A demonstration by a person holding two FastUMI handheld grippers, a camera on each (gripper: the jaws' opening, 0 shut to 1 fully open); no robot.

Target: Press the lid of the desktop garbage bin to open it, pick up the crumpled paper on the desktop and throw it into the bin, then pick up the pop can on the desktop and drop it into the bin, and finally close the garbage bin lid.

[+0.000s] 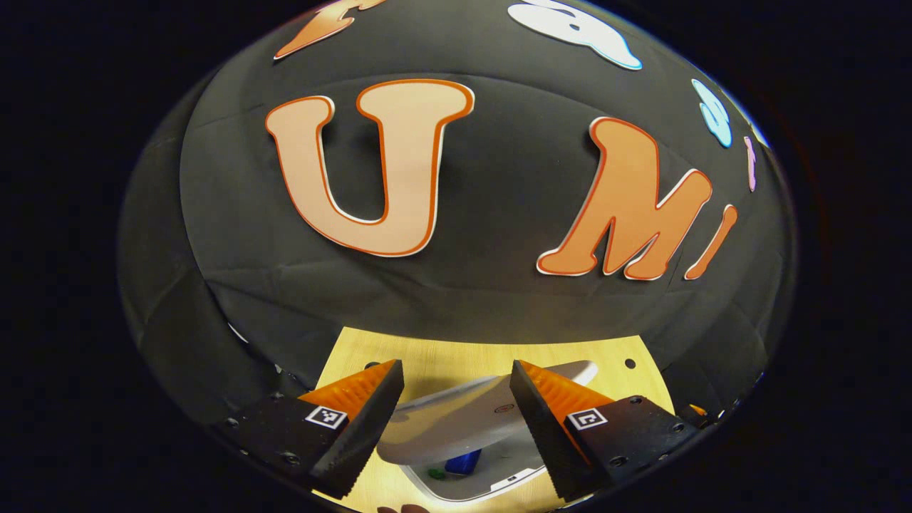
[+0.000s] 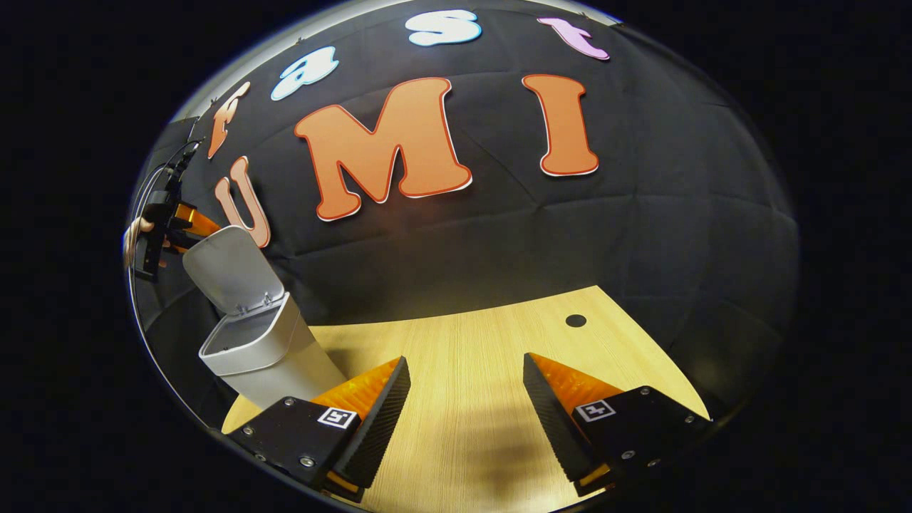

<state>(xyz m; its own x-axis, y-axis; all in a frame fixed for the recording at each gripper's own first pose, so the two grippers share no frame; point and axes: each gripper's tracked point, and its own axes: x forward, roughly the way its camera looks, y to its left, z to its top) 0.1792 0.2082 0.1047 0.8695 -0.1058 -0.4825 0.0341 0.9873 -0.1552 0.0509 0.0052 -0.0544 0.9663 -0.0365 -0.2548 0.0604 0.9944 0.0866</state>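
left gripper view: the left gripper (image 1: 456, 417) hangs above the garbage bin (image 1: 491, 483), looking down over it, with its two fingers spread apart and nothing between them. the raised lid (image 1: 463, 413) of the bin lies across the gap between the fingers, its pale outer face turned up toward the camera; whether either finger touches it cannot be told. below the lid edge the bin mouth is open, and a blue object (image 1: 463, 463) with a small green spot beside it sits inside; it is too hidden to identify with certainty. the bin stands on a light wooden table (image 1: 442, 356), which meets the black cloth wall behind. right gripper view: the right gripper (image 2: 467, 410) is held low over the bare table (image 2: 484, 335), its fingers wide apart and empty. the garbage bin (image 2: 267, 360) stands at the left of this view, well apart from the right gripper, with its lid (image 2: 228, 271) tilted upright and the mouth open. the left gripper (image 2: 171, 224), with a hand (image 2: 135, 235) holding it, is at the lid's upper edge; contact cannot be told. a small dark hole (image 2: 576, 320) marks the table near its far edge.
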